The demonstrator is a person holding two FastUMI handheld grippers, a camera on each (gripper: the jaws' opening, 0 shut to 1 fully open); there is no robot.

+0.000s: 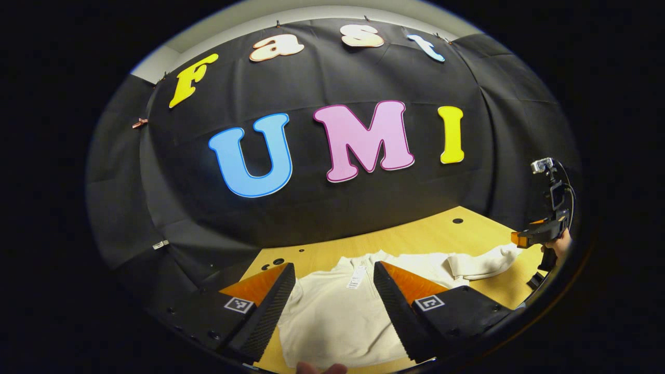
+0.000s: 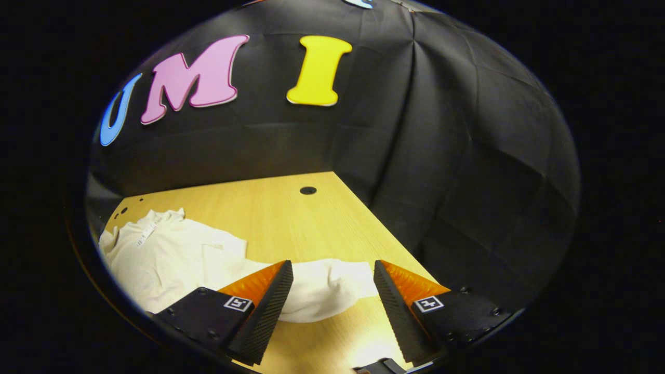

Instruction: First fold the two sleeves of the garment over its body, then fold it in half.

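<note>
Cream garment [image 1: 332, 317] flat on worktop [image 2: 291, 218] — both hand-held grippers, left [image 1: 334, 275] and right [image 2: 333, 272], fingers spread, holding nothing; right one above a sleeve [image 2: 327, 285].

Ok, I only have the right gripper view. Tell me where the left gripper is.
Observer: The left gripper is open above the garment, its fingers either side of the collar label.
Operator: Now say how my gripper sits against the sleeve.
Observer: From the left gripper view, the right gripper is by the cuff end of the sleeve, which lies out to the side on the table, not yet folded.
Operator: Report the other sleeve.
Observer: One of the left gripper's fingers covers that side, so I cannot tell.
</note>
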